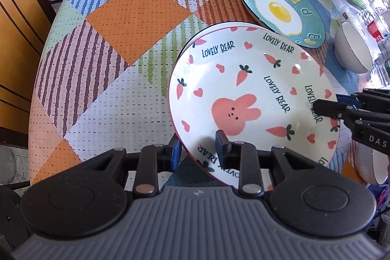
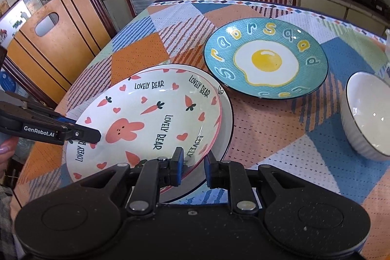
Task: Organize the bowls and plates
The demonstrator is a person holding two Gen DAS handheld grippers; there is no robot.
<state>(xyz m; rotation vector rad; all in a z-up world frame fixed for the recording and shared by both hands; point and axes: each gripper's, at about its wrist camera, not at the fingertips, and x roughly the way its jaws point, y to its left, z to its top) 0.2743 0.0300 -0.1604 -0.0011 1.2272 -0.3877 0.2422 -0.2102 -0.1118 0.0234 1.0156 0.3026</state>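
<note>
- Left gripper (image 1: 198, 150) is clenched on the near rim of the bunny plate (image 1: 253, 99), one blue pad under the rim and one on its face
- Right gripper (image 2: 193, 166) grasps the same plate at the opposite rim, its jaws nearly together with the edge between the pads
- Bunny plate rests tilted on a plain white plate (image 2: 225, 118) with a dark rim line, which sits flat on the table (image 1: 136, 23); the two are not yet nested square
- Step in hand, as I judge it: setting the bunny plate down onto the white plate to start a stack
- Next move calls for levelling and centring the bunny plate over the white one, then letting go with both grippers without dragging it
- Egg plate (image 2: 265, 61) lies just beyond the bunny plate, flat and apart from it; teal, round, with a woven-looking print, a fried egg and letters around it
- White bowl (image 2: 365, 118) stands to the far right of the bunny plate, upright, glossy inside and ribbed outside
- Bunny plate is glossy glazed ceramic, shallow and round, cream with pink carrots, hearts and lettering
- Table carries a dotted, textured cloth in orange, blue and striped patches
</note>
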